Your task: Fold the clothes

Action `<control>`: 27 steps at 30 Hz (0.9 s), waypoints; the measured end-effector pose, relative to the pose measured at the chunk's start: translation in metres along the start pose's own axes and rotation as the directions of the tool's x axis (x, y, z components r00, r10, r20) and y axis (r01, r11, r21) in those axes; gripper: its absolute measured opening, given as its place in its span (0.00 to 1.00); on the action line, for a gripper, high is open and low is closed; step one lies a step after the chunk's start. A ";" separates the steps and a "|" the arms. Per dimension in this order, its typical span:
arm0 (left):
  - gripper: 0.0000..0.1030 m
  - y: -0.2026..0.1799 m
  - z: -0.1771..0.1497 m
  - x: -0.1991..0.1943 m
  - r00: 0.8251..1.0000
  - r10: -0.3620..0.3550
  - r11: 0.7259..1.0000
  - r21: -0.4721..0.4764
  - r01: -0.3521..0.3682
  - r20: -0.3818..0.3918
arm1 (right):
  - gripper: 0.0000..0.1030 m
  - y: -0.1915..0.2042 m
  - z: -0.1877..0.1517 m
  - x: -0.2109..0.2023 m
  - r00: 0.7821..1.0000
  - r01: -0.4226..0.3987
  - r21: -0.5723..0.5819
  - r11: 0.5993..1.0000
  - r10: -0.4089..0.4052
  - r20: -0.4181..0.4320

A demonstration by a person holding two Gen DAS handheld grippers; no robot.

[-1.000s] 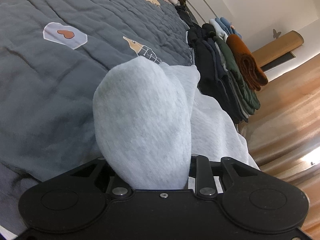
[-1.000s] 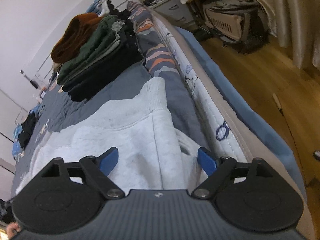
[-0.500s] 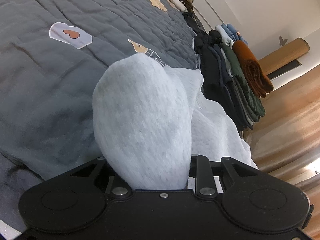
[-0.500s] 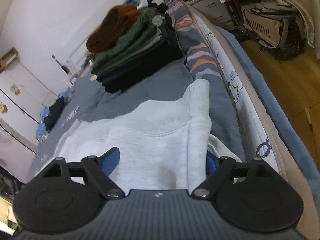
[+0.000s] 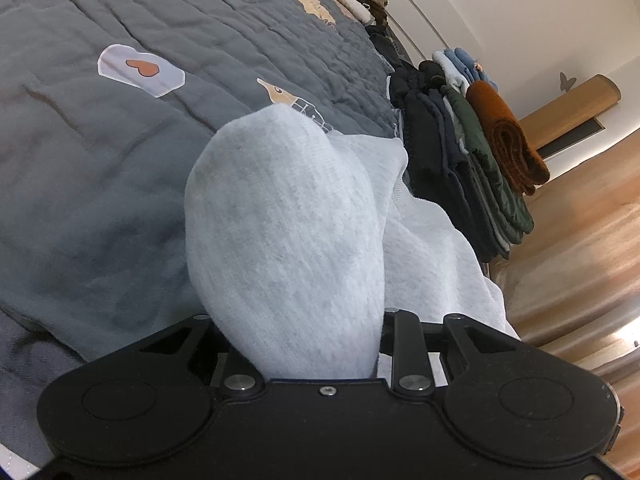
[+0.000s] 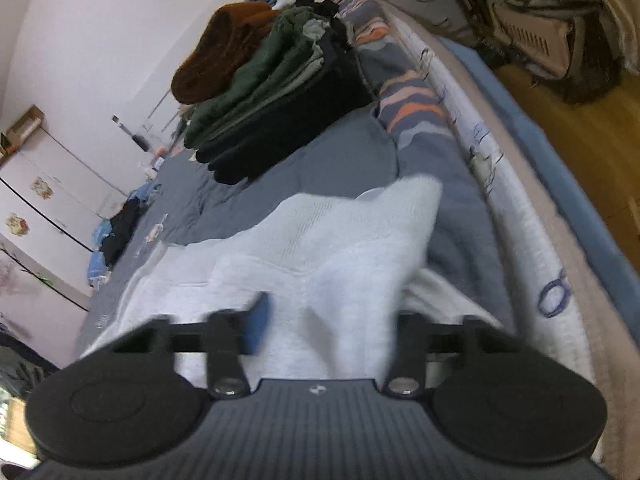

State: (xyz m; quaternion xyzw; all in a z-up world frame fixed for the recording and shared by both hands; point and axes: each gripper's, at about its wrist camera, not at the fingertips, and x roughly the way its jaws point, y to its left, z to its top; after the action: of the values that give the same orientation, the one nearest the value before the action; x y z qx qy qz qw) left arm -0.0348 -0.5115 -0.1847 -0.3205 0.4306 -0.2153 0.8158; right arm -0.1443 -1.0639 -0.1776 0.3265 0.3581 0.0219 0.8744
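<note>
A light grey sweatshirt (image 5: 432,248) lies on the dark grey quilt (image 5: 120,168). My left gripper (image 5: 300,344) is shut on a bunched fold of the sweatshirt, which bulges up in front of the camera and hides both fingertips. In the right wrist view the same sweatshirt (image 6: 340,240) shows its ribbed hem near the bed's edge. My right gripper (image 6: 328,324) has its jaws closing on that hem. The fabric is puckered between the blue pads (image 6: 258,320) and lifts slightly off the quilt.
A stack of folded clothes (image 6: 280,80), rust brown on top, then green and black, stands on the bed just beyond the sweatshirt; the stack (image 5: 480,160) also shows at the right of the left view. The mattress edge (image 6: 520,220) drops to a wooden floor (image 6: 580,132) with a bag (image 6: 552,36).
The right gripper's jaws have come together from wide open onto the sweatshirt's hem, which now puckers up between them. The left gripper keeps its hold and place.
</note>
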 end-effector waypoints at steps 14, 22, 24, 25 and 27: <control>0.27 0.001 -0.002 -0.002 1.000 0.013 1.000 0.004 -0.013 -0.001 | 0.10 0.129 -0.048 -0.032 0.977 0.198 -0.565 0.801 -0.114 0.181; 0.27 0.000 -0.003 -0.002 1.000 0.015 1.000 0.008 -0.015 0.002 | 0.13 0.167 -0.081 -0.048 0.965 0.230 -0.717 0.658 -0.062 0.253; 0.27 0.000 -0.003 -0.003 1.000 0.016 1.000 0.008 -0.016 0.003 | 0.14 0.173 -0.093 -0.043 0.970 0.226 -0.758 0.612 -0.070 0.232; 0.27 0.000 -0.004 -0.003 1.000 0.016 1.000 0.008 -0.016 0.003 | 0.14 0.175 -0.099 -0.041 0.972 0.223 -0.778 0.588 -0.074 0.222; 0.27 0.000 -0.004 -0.003 1.000 0.016 1.000 0.009 -0.016 0.005 | 0.14 0.180 -0.109 -0.037 0.976 0.215 -0.806 0.551 -0.082 0.204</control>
State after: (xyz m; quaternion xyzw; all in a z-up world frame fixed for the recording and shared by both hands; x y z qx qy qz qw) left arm -0.0392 -0.5110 -0.1850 -0.3139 0.4305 -0.2098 0.8199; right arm -0.2069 -0.8722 -0.1073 -0.1496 0.2695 0.0890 0.9471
